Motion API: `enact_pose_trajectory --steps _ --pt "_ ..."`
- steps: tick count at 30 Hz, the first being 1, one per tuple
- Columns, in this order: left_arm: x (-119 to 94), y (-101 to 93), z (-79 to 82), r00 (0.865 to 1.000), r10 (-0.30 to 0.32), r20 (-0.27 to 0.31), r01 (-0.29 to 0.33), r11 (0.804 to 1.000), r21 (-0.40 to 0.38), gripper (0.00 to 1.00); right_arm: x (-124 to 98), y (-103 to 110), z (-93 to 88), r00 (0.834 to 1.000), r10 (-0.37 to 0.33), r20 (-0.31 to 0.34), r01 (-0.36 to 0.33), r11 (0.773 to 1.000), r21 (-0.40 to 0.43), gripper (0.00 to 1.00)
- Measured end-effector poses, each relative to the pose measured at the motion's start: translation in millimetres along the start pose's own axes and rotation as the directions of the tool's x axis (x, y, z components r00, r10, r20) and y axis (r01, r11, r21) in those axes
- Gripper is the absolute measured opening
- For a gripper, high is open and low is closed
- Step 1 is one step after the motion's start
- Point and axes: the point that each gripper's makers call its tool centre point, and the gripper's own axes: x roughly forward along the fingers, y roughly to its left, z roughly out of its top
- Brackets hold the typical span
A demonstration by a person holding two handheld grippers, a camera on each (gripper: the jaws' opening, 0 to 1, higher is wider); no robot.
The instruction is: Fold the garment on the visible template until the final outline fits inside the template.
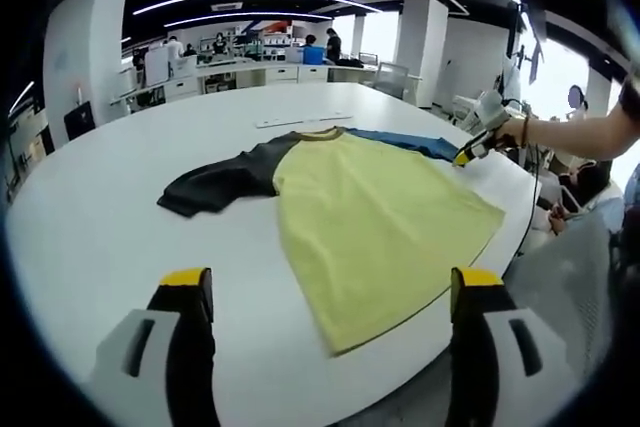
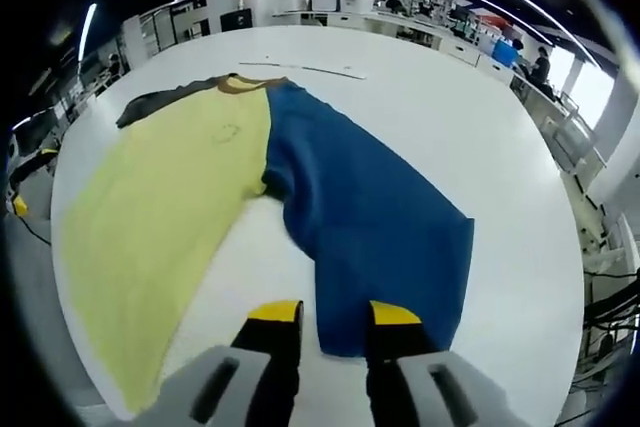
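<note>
Garment (image 1: 370,217) lies spread on the white bench (image 1: 100,217). Left gripper (image 1: 330,292) fingers spread at 6 o'clock; right gripper (image 2: 335,317) fingers nearly together, straddling the blue sleeve (image 2: 370,217) edge.

The garment (image 2: 250,177) is coloured in yellow, blue and dark grey panels. The table (image 2: 420,107) is white. Both grippers are tipped in yellow.

Low opposing views, shared garment (image 1: 370,217)
</note>
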Motion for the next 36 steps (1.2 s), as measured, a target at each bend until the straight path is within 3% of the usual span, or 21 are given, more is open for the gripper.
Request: enact_pose_trajectory --steps 4,14,21,29,36 --pt "0.4 -1.2 -0.3 1.000 -0.002 -0.003 0.002 1.000 0.002 0.96 1.1 2.2 0.4 1.000 0.019 0.000 -0.019 1.000 0.008 0.14" --pt "0.2 -2.9 -1.3 1.000 -0.003 -0.008 0.003 1.000 0.000 0.96 2.8 -6.8 0.3 1.000 -0.010 -0.028 0.010 1.000 0.020 0.03" --pt "-1.7 -1.3 -1.7 1.000 0.001 -0.008 -0.001 1.000 -0.004 0.96 1.2 -10.4 1.6 0.999 -0.019 -0.036 0.019 1.000 0.023 0.00" --pt "-4.4 1.7 0.5 1.000 0.009 0.008 -0.009 1.000 -0.009 0.97 -15.1 -28.3 20.5 0.999 -0.052 0.008 0.051 0.997 0.056 0.00" --pt "-5.1 2.1 1.4 1.000 0.010 0.013 -0.010 1.000 -0.009 0.97 -24.8 -42.3 36.3 0.997 -0.063 0.049 0.056 0.989 0.138 0.00"
